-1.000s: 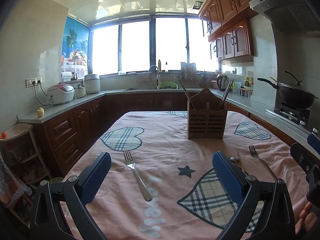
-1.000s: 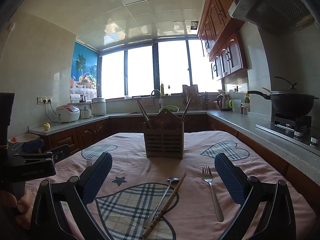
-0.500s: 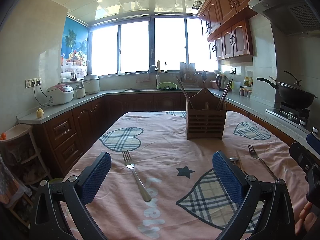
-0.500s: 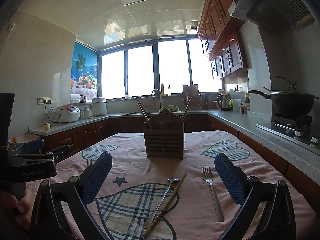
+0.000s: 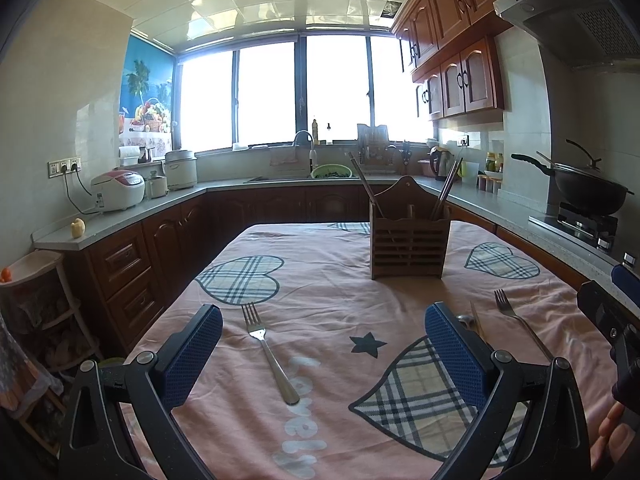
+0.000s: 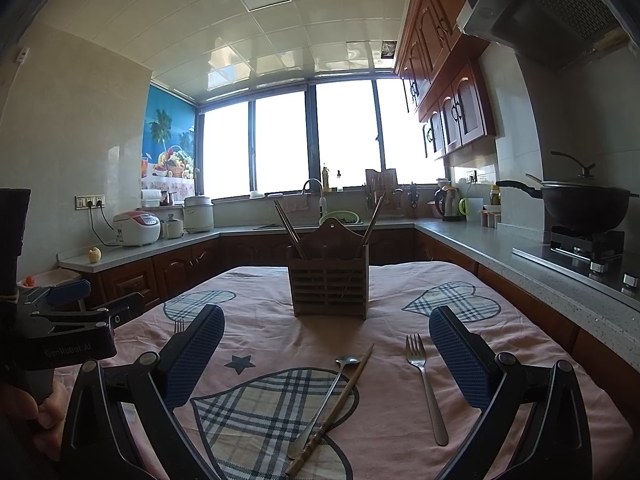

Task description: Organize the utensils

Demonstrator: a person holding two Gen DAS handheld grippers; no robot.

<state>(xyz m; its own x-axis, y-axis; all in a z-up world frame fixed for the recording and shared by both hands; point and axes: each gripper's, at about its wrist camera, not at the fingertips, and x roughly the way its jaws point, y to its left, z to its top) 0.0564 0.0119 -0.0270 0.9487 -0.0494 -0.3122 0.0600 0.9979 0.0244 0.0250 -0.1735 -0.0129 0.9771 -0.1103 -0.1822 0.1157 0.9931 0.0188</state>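
Note:
A wooden slatted utensil holder stands upright at the far middle of the table, with dark chopsticks leaning out of it. A metal fork lies between my left gripper's open fingers, on the cloth below them. In the right wrist view a spoon, a wooden chopstick and a second fork lie between my right gripper's open fingers. Both grippers are empty and above the table's near edge.
The table has a pink cloth with plaid hearts. Counters run around it: rice cookers at left, a sink at the back, a wok on a stove at right. A small shelf stands left of the table.

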